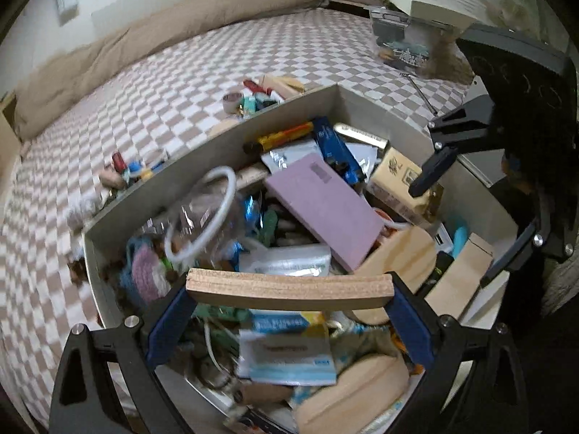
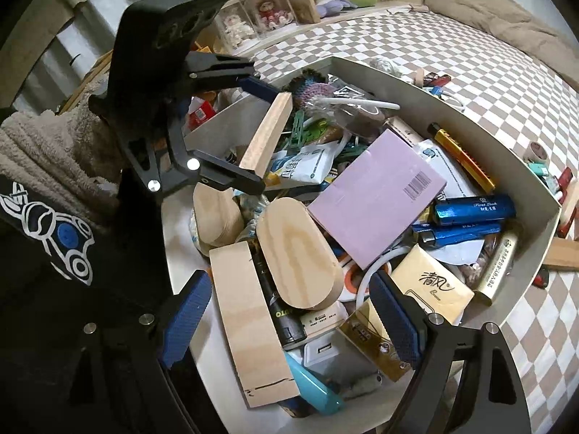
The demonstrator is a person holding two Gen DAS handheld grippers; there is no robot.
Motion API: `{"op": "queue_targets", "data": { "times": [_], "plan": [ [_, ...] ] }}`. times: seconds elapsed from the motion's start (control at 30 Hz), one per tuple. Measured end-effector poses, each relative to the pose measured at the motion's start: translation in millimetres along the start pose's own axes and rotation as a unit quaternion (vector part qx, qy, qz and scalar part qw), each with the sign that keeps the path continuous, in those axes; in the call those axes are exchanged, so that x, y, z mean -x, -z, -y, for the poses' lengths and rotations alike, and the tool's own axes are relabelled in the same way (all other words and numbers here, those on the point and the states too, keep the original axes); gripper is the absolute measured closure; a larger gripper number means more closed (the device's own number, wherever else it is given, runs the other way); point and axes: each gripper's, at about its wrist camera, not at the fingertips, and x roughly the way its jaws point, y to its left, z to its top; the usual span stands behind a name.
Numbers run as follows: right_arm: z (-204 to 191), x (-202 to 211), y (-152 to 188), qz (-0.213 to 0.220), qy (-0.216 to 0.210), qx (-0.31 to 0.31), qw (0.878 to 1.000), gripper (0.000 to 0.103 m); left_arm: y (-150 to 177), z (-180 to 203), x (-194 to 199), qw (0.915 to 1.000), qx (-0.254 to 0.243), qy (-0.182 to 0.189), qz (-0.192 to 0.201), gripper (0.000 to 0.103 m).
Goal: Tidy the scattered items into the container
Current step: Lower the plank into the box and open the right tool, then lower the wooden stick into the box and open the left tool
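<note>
The left gripper (image 1: pixel 289 291) has its blue pads clamped on the two ends of a flat wooden block (image 1: pixel 289 289), which spans the lower centre of the left wrist view. Gripped end to end, the block hangs level over the pile; in my reading this keeps its broad face ready to be laid flat on top. In the right wrist view the same block (image 2: pixel 267 135) stands tilted at upper left, between the left gripper's fingers.

The right gripper (image 2: pixel 289 314) has its fingers spread wide with nothing between them, low in its own frame over a rounded wooden piece (image 2: pixel 298 253) and a long pale plank (image 2: pixel 253 325).

The container (image 1: pixel 202 164), a grey-walled box, fills the middle of both views and is heaped high: a lilac box (image 2: pixel 376 195) lies slanted at centre and blue tubes (image 2: pixel 474 209) rest to the right.

Open room inside is scarce; bare floor shows only along the wall by the plank. Beyond the far wall, at upper centre and centre left of the left wrist view, scattered small items (image 1: pixel 253 99) lie on the checkered bedspread (image 1: pixel 108 115), which is otherwise open for reaching.
</note>
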Motion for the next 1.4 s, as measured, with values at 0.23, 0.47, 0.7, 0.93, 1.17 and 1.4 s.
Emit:
{"op": "queue_targets", "data": {
  "times": [0.23,0.47,0.7,0.93,1.17,1.4],
  "plan": [
    [3.1,-0.1,3.3,0.003,-0.002,-0.005,1.000,0.014,4.8,-6.1,1.0,0.9998,0.005,0.013,-0.015,0.000],
    [7.8,-3.4,0.5,0.010,-0.001,-0.015,1.000,0.014,4.4,-14.0,4.1,0.9997,0.019,-0.012,-0.006,0.000],
    [6.2,-2.1,1.0,0.012,0.003,-0.015,1.000,0.014,-9.8,-19.5,-4.8,0.9979,0.040,-0.050,0.006,0.000],
    [3.6,0.0,2.1,0.011,0.009,-0.018,1.000,0.014,-7.4,-2.0,-24.5,0.9954,-0.031,-0.081,-0.041,0.000],
    [5.0,-0.1,3.1,0.008,0.012,-0.019,1.000,0.014,24.6,-24.3,-8.8,0.9884,-0.043,-0.122,-0.080,0.000],
    [6.3,-2.7,0.2,0.007,0.013,-0.021,1.000,0.014,25.4,-31.5,15.2,0.9879,-0.041,-0.142,-0.049,0.000]
  ]
}}
